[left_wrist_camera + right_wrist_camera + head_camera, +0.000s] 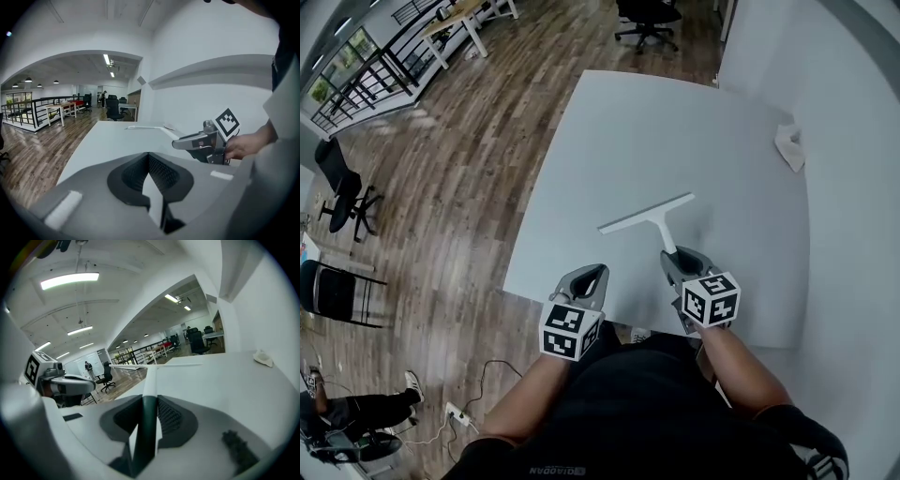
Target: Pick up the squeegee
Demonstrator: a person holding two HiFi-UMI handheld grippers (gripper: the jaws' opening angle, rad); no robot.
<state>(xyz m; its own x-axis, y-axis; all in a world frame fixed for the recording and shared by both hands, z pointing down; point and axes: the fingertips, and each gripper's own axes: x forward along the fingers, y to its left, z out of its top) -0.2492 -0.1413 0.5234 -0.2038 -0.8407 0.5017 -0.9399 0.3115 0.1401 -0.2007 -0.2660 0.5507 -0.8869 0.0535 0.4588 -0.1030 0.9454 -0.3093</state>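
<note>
Squeegee (649, 217): white, handle clamped in right hand-held gripper (682, 262) over white counter (609, 141), near edge. Handle points toward the far edge, blade crosswise at its far end. Left hand-held gripper (589, 274): jaws together, empty; wood-plank floor (459, 169) left of the counter.

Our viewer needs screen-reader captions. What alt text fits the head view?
The right gripper is shut on the handle of a white squeegee over a white table; the left gripper, jaws together and empty, sits beside it. Wood floor and office chairs lie beyond.
</note>
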